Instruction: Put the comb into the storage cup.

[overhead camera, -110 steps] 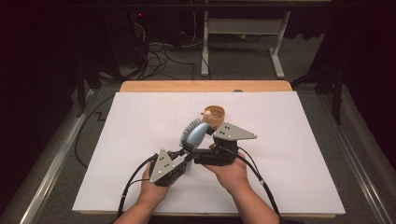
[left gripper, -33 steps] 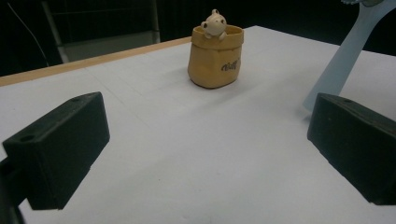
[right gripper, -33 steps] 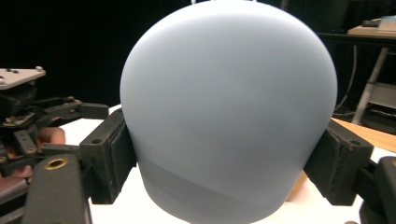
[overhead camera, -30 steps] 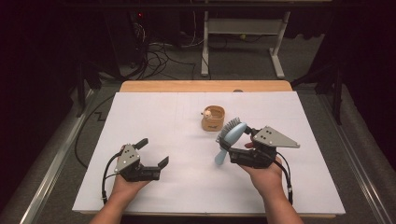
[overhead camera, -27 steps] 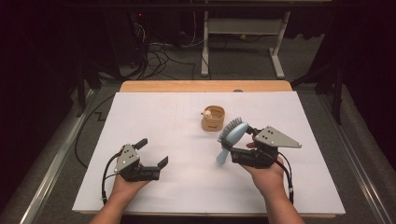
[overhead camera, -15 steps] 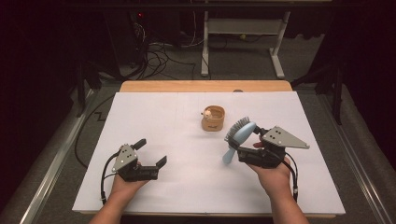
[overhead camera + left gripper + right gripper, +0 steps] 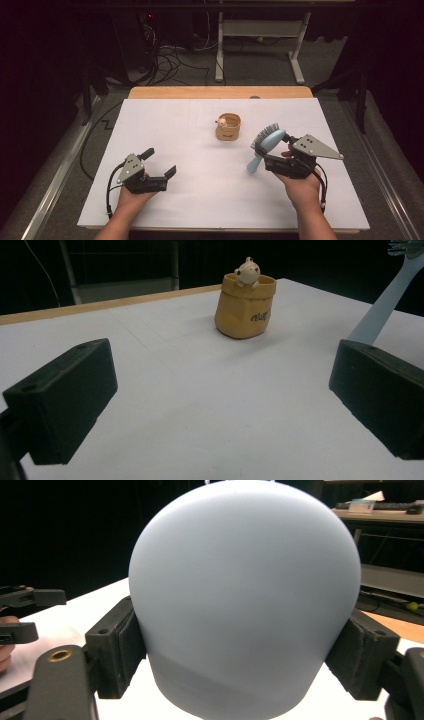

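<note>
- Pale blue brush [image 7: 266,144] was clamped in the right tongs [image 7: 280,159], above the tabletop [image 7: 200,200] toward its right edge, bristles up.
- Left tongs [image 7: 162,162] stood wide open, nothing in them, by the near left corner.
- Tan pouch [image 7: 228,127] with a figurine sat mid-tabletop, apart from the brush.

Bare white table [image 7: 200,150] between both hands; only the yellow cup [image 7: 228,127] stands mid-table, blocking.

Pale-blue hairbrush [image 7: 264,145], tilted, clamped aloft
</note>
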Available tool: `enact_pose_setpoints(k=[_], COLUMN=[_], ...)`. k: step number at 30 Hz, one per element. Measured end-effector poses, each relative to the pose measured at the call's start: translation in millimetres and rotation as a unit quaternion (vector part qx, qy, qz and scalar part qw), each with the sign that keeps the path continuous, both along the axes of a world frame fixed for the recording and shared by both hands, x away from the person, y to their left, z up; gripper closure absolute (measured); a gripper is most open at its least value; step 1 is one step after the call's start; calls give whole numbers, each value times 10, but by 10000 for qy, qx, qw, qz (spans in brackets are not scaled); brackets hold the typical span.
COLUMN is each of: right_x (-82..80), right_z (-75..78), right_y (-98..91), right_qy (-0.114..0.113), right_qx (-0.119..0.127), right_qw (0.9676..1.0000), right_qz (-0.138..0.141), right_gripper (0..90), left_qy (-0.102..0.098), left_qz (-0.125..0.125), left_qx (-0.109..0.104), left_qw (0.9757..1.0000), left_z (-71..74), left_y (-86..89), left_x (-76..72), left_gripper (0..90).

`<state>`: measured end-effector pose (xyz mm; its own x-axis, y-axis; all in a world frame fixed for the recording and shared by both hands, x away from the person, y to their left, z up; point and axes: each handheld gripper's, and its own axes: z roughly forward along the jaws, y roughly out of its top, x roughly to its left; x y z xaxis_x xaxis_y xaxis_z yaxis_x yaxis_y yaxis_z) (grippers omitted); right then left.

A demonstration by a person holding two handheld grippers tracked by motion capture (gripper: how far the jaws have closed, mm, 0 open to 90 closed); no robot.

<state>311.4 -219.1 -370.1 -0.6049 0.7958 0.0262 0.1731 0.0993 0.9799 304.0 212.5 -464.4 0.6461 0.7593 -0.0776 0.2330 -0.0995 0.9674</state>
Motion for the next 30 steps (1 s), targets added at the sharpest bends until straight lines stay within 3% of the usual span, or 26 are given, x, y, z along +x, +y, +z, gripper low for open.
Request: enact_pose_setpoints(k=[17,30], right_x=[11,55], right_z=[17,115], right_y=[-93,-44], right_qy=[-47,-198], right_qx=[43,156], right_qw=[9998,9995], right_qz=[-171,-206], right_gripper=[209,208], left_qy=[-127,-248], left_qz=[-51,-48], left_qx=[0,86], left_qw=[9999,9996], left_z=[6,-2], left_y=[15,5], left_x=[-8,-11], left_gripper=[0,34])
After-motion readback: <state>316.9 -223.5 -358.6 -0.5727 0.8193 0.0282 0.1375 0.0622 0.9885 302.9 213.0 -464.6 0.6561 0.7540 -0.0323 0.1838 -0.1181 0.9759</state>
